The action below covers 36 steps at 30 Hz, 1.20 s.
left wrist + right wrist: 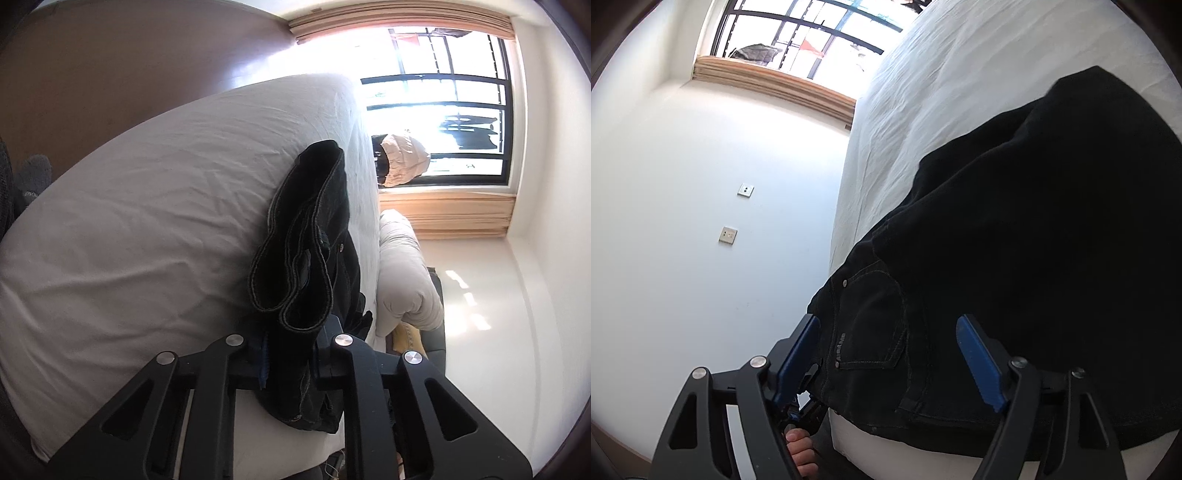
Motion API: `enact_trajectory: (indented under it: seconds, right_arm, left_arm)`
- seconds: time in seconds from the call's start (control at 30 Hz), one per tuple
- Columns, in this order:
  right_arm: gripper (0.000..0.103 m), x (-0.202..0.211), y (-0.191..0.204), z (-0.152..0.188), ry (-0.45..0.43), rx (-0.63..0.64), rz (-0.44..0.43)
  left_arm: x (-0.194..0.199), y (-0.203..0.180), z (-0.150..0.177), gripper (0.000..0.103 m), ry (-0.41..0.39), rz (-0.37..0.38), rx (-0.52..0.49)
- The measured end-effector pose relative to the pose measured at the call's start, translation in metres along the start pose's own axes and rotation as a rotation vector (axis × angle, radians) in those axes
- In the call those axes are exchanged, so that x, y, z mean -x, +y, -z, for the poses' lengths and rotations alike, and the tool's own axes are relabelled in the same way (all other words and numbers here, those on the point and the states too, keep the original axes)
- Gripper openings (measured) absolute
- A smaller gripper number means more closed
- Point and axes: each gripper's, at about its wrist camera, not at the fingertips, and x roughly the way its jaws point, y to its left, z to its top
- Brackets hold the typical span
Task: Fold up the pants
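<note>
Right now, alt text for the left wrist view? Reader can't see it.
The left gripper is clamped on a bunch of black pants, whose hemmed leg ends loop above its fingers. Behind lies a bed under a wrinkled white sheet, with a bright barred window and tan curtains beyond.

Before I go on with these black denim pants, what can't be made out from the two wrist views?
- Left wrist view: the left claw grips the black denim pants; bunched cloth hides its fingertips.
- Right wrist view: the pants run off the right edge, so fold state is unclear.
- Right claw is open; whether its blue pads touch the cloth is unclear.
- White bedsheet beneath the pants: hidden.
</note>
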Motion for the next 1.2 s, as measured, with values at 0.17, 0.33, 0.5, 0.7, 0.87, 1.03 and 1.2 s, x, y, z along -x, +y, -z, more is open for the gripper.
enact_trajectory:
  seconds: [0.17,0.33,0.5,0.7,0.87,1.03,1.2]
  right_arm:
    - [0.080,-0.022,0.017,-0.011,0.044,0.037,-0.024]
    - [0.080,-0.053,0.013,-0.026,0.091,0.027,-0.018]
    - [0.081,-0.079,-0.007,-0.036,0.142,-0.026,0.095]
    - [0.084,-0.070,0.029,-0.039,0.138,0.060,0.014]
    - [0.088,-0.088,0.008,-0.032,0.187,0.108,0.144]
    - [0.088,-0.072,0.033,-0.037,0.219,0.108,0.117]
    - [0.088,-0.052,0.035,-0.054,0.210,0.106,0.072]
  left_arm:
    - [0.005,-0.011,0.004,0.012,-0.005,-0.007,-0.036]
    - [0.006,-0.015,0.004,0.012,-0.004,-0.016,-0.060]
    - [0.000,-0.022,0.004,0.012,-0.005,-0.024,-0.112]
    - [-0.007,-0.032,0.003,0.012,-0.004,-0.040,-0.160]
    - [-0.007,-0.040,0.002,0.012,-0.006,-0.053,-0.198]
    - [-0.011,-0.053,0.004,0.012,-0.002,-0.058,-0.250]
    - [-0.018,-0.076,0.005,0.012,0.004,-0.062,-0.331]
